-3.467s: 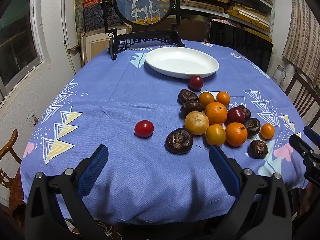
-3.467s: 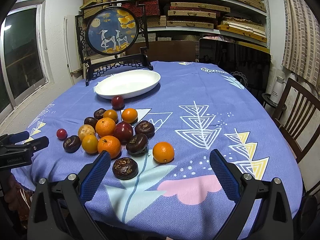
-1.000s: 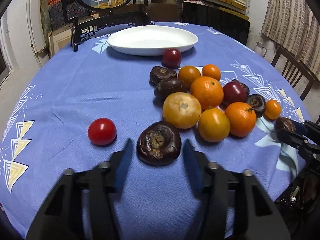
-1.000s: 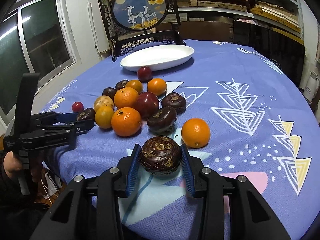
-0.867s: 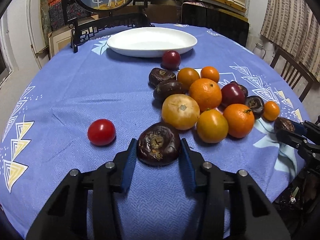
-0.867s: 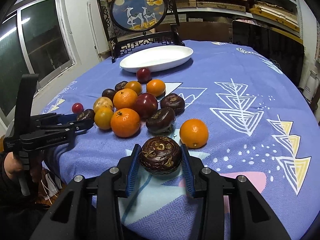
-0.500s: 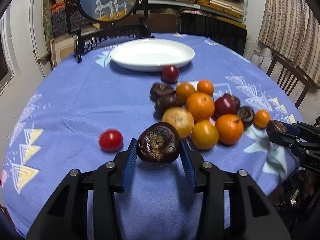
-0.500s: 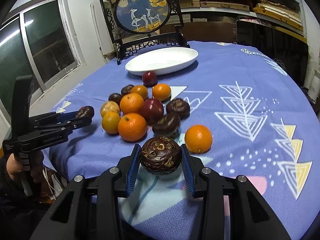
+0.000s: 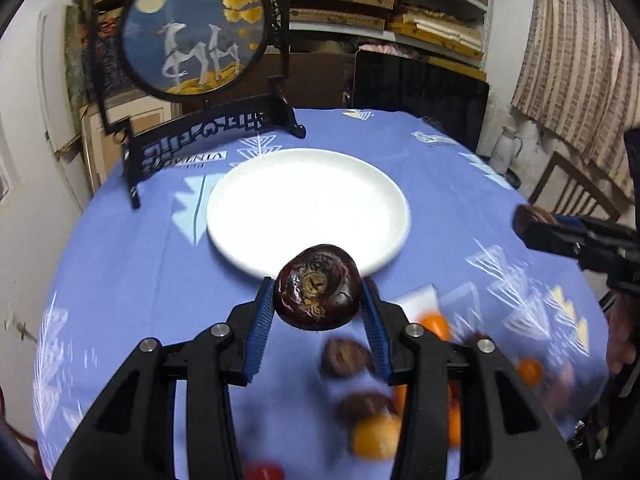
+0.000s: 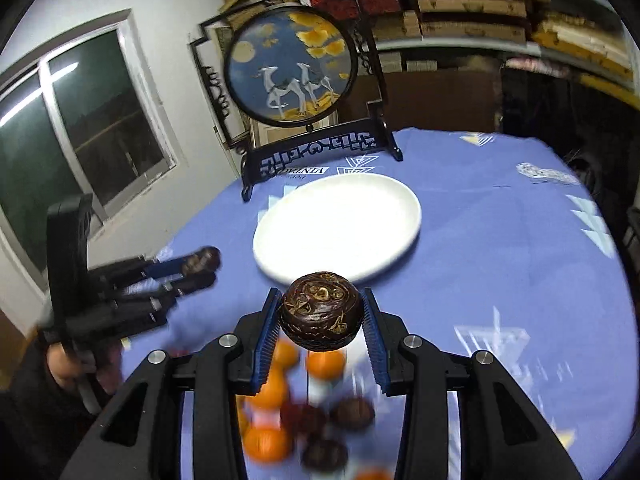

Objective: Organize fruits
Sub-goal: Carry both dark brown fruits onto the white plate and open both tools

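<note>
Left gripper [image 9: 318,300] clamps a dark wrinkled fruit [image 9: 316,286]; right gripper [image 10: 320,312] clamps another dark fruit [image 10: 322,310]. Both hang near the white plate [image 9: 248,184] (bare). Advice: lower each onto separate spots, release gently; round fruit likely rolls.

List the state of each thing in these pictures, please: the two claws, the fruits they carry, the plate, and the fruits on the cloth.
Left claw: shut on a dark wrinkled fruit.
Dark wrinkled fruit: held in the air, before the plate.
Right claw: shut on a dark round fruit.
Dark round fruit: held in the air, before the plate.
White plate: nothing on it.
Fruit pile: lying on the cloth, blurred.
</note>
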`<state>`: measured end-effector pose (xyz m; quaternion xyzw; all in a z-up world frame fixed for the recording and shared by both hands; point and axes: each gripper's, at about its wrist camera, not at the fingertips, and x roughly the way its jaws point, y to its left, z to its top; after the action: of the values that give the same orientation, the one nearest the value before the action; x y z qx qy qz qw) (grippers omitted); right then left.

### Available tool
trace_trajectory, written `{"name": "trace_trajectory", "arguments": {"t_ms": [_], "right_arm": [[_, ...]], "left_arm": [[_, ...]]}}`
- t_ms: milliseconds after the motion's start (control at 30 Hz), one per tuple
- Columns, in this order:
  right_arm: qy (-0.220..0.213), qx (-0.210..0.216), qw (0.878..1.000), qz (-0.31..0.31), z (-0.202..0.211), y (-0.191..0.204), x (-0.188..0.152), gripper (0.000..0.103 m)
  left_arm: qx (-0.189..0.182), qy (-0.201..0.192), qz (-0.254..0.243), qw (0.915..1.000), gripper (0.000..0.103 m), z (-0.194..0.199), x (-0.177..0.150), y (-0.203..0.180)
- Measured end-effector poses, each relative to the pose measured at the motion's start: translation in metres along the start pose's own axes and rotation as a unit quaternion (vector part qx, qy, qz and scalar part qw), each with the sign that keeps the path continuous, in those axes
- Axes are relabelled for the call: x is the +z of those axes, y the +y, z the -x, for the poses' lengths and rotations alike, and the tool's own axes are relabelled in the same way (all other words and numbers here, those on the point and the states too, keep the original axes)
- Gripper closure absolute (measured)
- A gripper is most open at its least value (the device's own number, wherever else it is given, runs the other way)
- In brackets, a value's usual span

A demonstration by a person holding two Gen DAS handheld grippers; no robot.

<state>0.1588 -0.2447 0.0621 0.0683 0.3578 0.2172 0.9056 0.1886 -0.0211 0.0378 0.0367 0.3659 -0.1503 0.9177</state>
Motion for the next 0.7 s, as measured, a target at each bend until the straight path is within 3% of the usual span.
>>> {"name": "trace_trajectory", "arguments": {"t_ms": [167, 400, 567, 633, 700], "right_arm": [[0.048, 0.02, 0.997, -0.064, -0.093, -0.035, 0.059, 0.063], [0.119, -0.004, 0.99, -0.07, -0.2, -0.059, 0.084, 0.063], [0.131, -0.02, 0.989, -0.072, -0.235, -0.069, 0.09, 0.062], [0.129, -0.025, 0.988, -0.076, -0.237, -0.071, 0.091, 0.05], [0.117, -0.031, 0.99, -0.078, -0.231, -0.072, 0.093, 0.049]], "left_arm": [[0.001, 0.054, 0.017, 0.9984, 0.061, -0.084, 0.045, 0.025], [0.023, 0.104, 0.009, 0.9943, 0.061, -0.169, 0.072, 0.046], [0.037, 0.121, -0.002, 0.992, 0.058, -0.196, 0.073, 0.048], [0.043, 0.12, -0.005, 0.9918, 0.05, -0.198, 0.072, 0.048], [0.046, 0.116, 0.001, 0.9921, 0.041, -0.194, 0.072, 0.048]]}}
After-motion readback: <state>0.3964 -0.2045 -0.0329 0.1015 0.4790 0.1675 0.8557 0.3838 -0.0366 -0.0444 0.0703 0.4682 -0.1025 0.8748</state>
